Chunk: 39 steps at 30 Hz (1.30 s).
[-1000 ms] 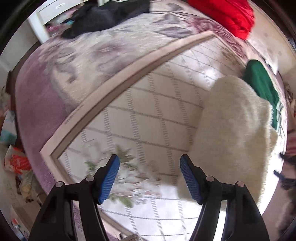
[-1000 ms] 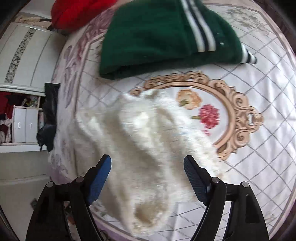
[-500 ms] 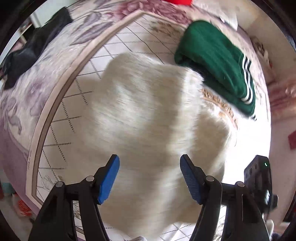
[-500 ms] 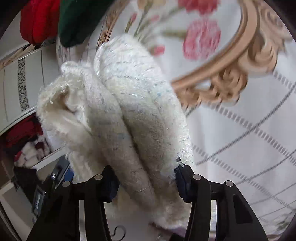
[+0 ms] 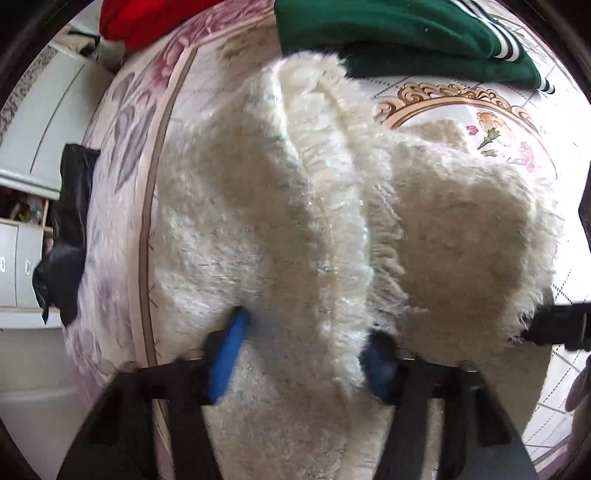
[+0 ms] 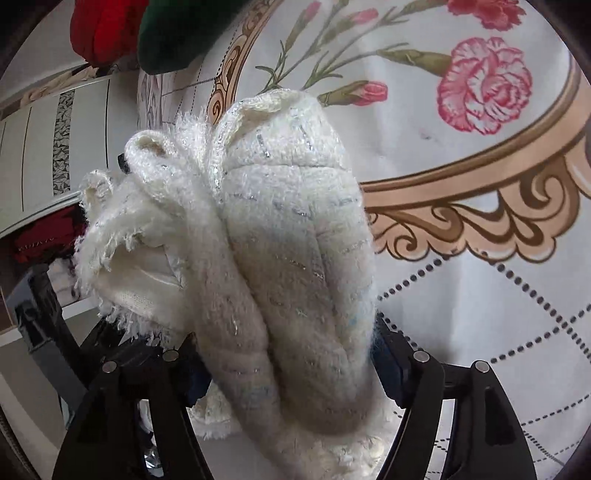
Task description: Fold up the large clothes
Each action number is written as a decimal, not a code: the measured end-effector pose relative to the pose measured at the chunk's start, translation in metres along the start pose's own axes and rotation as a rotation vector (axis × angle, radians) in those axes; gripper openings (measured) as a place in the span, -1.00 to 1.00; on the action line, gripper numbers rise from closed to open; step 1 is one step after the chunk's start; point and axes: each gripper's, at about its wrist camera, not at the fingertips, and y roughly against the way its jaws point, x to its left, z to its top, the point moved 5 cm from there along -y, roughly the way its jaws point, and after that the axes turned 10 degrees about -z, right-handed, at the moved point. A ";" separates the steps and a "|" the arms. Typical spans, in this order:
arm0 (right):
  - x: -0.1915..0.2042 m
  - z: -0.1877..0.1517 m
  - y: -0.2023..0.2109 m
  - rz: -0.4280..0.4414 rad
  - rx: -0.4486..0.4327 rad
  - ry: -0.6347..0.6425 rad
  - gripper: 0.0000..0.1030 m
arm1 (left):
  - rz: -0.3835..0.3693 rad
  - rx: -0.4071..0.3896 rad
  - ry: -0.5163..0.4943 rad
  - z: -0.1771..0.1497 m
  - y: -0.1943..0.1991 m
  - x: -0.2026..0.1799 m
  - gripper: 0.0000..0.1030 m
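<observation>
Floral bedspread (image 6: 480, 302) lies under everything. Your left gripper (image 5: 303, 354) is closing on a thick fold of the fluffy white sweater (image 5: 258, 206); your right gripper (image 6: 288, 354) is opening around its bunched end. Beyond lie the green garment (image 5: 388, 33) and red garment (image 5: 147, 18).

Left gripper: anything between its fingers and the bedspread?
Yes. In the left wrist view, a fold of the white fuzzy garment sits between the closing left gripper fingers, covering the bedspread beneath.

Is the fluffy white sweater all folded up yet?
Not yet. The green sweater already lies folded on the bedspread. The white sweater is bunched in thick rolls between both grippers: the left gripper is closing on it, the right gripper is opening around it. It needs laying flat and neat.
</observation>
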 end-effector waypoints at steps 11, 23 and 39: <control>0.035 -0.009 -0.021 0.079 -0.027 -0.046 -0.27 | -0.108 -0.255 -0.048 -0.010 0.095 -0.037 -0.82; 0.042 -0.024 -0.051 0.149 0.066 -0.090 -0.19 | -0.135 -0.215 -0.216 -0.004 0.075 -0.081 -0.83; 0.045 -0.051 0.101 -0.007 -0.268 -0.074 0.37 | -0.207 -0.087 -0.103 -0.019 0.041 -0.054 -0.47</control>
